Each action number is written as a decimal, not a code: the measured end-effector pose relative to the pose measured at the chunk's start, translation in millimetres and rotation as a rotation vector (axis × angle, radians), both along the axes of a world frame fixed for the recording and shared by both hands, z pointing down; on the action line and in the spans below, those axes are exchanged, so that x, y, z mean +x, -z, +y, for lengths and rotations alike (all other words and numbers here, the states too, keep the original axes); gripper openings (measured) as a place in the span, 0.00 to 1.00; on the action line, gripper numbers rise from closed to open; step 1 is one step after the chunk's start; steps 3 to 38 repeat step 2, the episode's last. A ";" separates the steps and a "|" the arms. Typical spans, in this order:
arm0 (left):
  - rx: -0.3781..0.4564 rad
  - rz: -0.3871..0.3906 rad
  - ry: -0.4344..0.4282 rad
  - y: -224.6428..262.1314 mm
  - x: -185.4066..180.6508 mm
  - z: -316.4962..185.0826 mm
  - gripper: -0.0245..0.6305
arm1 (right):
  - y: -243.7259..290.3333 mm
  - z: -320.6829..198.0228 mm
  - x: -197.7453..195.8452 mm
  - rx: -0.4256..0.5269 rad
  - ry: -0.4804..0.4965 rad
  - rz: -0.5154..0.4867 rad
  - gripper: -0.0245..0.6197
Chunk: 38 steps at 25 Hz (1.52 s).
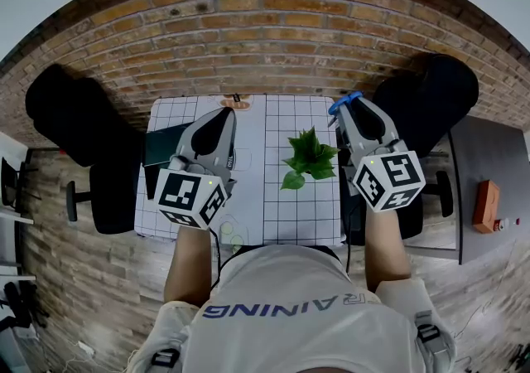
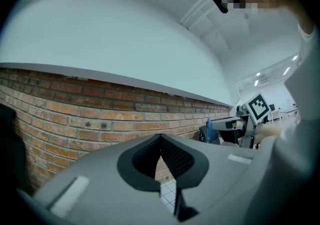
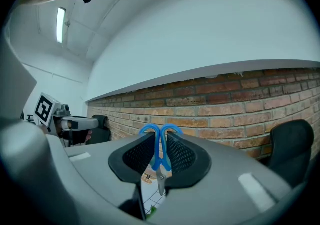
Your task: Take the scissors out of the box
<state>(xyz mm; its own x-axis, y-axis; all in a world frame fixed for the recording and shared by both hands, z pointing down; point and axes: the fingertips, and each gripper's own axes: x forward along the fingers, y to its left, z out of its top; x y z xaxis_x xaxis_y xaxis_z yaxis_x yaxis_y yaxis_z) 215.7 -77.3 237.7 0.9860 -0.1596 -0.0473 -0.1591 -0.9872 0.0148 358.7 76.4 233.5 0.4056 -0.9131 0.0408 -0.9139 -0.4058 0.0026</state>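
The blue-handled scissors point(image 1: 345, 101) are clamped in my right gripper point(image 1: 342, 108), held above the right side of the grid-cloth table point(image 1: 281, 214). In the right gripper view the scissors point(image 3: 160, 139) stand between the pads, handles up and blade tip down, and the gripper point(image 3: 160, 155) is shut on them. A dark green box point(image 1: 164, 144) lies at the table's left, partly under my left gripper point(image 1: 225, 113). The left gripper point(image 2: 160, 138) points level at the brick wall, its jaw tips meeting with nothing between them.
A small green plant point(image 1: 308, 157) stands mid-table between the grippers. A tan object point(image 1: 236, 102) lies at the far table edge. Black chairs point(image 1: 74, 114) point(image 1: 435, 98) flank the table before the brick wall point(image 1: 265, 40). A grey side table point(image 1: 489, 156) on the right carries an orange item point(image 1: 487, 204).
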 end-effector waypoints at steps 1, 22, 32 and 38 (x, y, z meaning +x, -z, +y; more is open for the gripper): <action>0.000 -0.001 0.001 0.1 -0.5 -0.5 0.04 | -0.5 -0.4 0.1 -0.002 -0.001 0.000 0.18; -0.001 -0.002 0.002 0.2 -1.1 -1.0 0.04 | -1.1 -0.9 0.1 -0.004 -0.002 0.000 0.18; -0.001 -0.002 0.002 0.2 -1.1 -1.0 0.04 | -1.1 -0.9 0.1 -0.004 -0.002 0.000 0.18; -0.001 -0.002 0.002 0.2 -1.1 -1.0 0.04 | -1.1 -0.9 0.1 -0.004 -0.002 0.000 0.18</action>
